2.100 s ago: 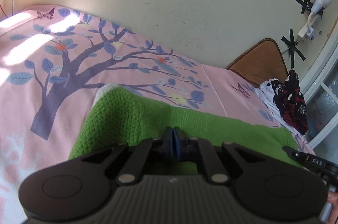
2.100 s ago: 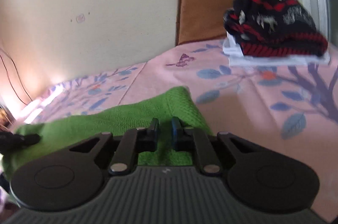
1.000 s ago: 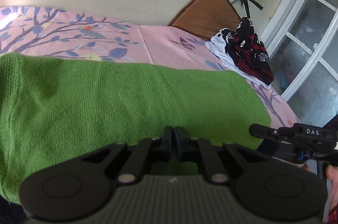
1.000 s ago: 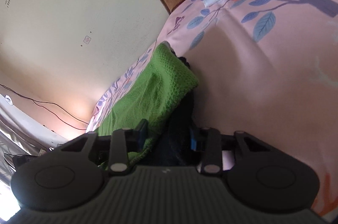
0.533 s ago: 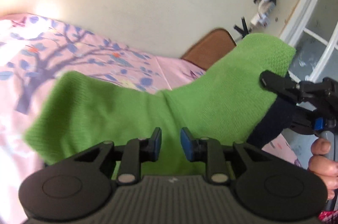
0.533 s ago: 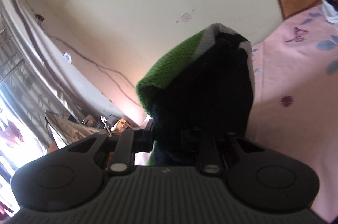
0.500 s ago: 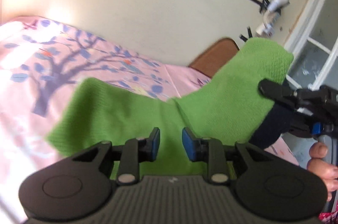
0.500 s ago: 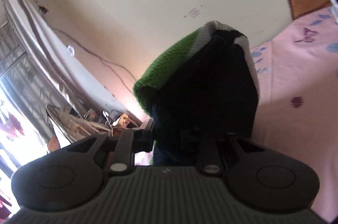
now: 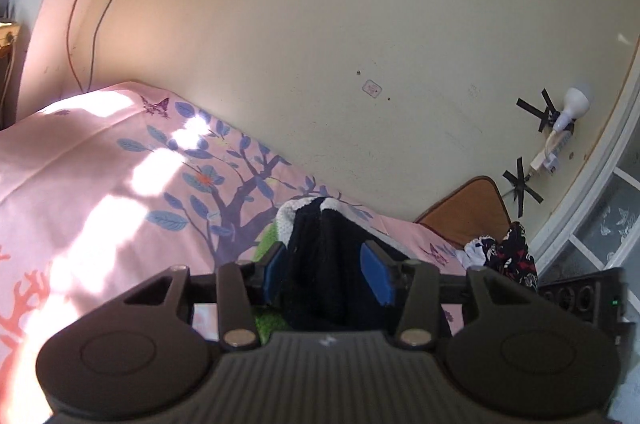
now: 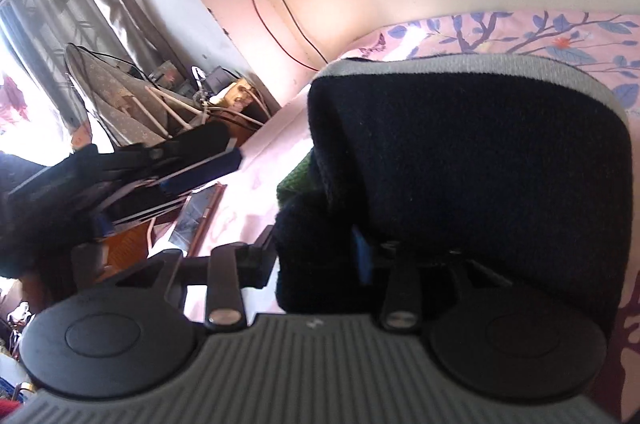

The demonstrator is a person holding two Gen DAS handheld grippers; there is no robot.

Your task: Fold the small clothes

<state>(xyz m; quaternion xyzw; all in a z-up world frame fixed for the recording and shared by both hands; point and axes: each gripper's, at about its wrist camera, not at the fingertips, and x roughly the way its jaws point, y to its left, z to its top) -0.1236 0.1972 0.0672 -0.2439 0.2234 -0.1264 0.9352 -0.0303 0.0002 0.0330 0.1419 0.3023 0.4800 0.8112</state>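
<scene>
My small knitted garment (image 9: 316, 264), dark navy side outward with a pale band (image 10: 472, 63) along its top edge, green knit (image 10: 294, 180) peeking out beneath, bunched up between my tool's blue pads, above the pink tree-print bedsheet (image 9: 100, 184)

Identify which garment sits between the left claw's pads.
The green, dark-lined knit garment, lying between the opening left claw; the black-and-red patterned clothes lie far off by the window.

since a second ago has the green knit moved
Yes: the green knit, then spread flat across the pink bedsheet, now sits bunched between both grippers.
</scene>
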